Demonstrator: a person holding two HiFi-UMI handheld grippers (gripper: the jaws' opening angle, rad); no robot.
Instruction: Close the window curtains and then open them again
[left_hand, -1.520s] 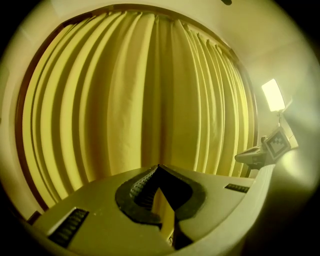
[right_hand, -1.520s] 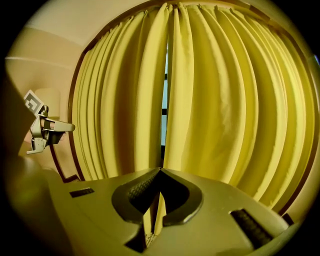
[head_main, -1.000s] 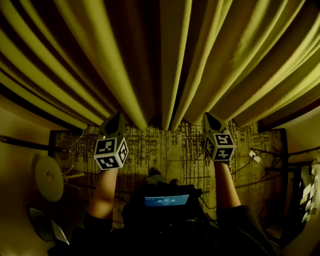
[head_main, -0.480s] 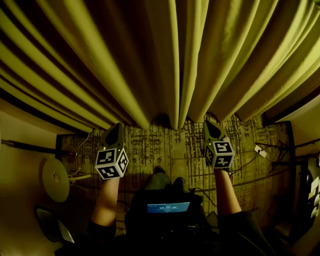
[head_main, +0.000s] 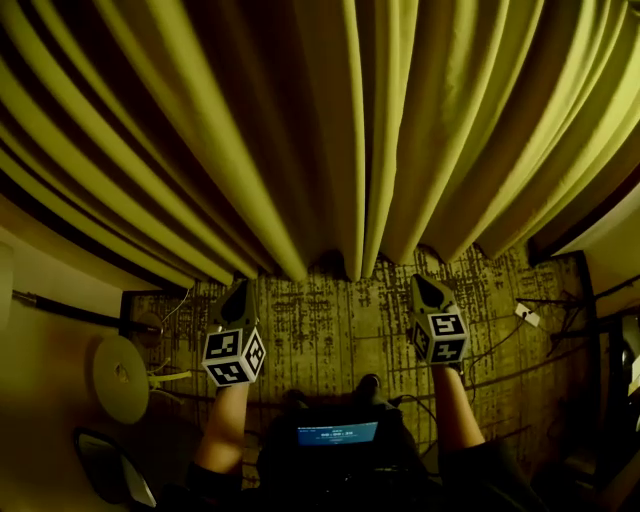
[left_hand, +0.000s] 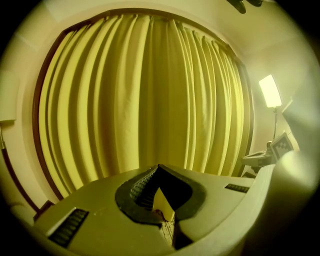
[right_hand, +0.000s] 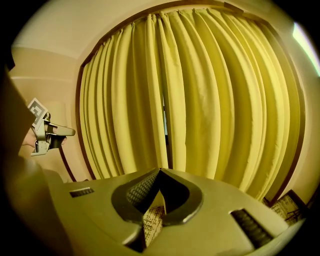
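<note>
- Curtains (head_main: 350, 130) fill the upper frame, drawn nearly together.
- Left gripper (head_main: 238, 290), lower left: jaws together, off the curtains.
- Right gripper (head_main: 426, 283), lower right: jaws together too.

This looks like a room in a home. Long yellow curtains (head_main: 350, 130) hang down to a rug (head_main: 330, 310) with a pattern on it. A bright light on a thin stand (left_hand: 270, 91) glows by a plain wall (left_hand: 287, 60).
</note>
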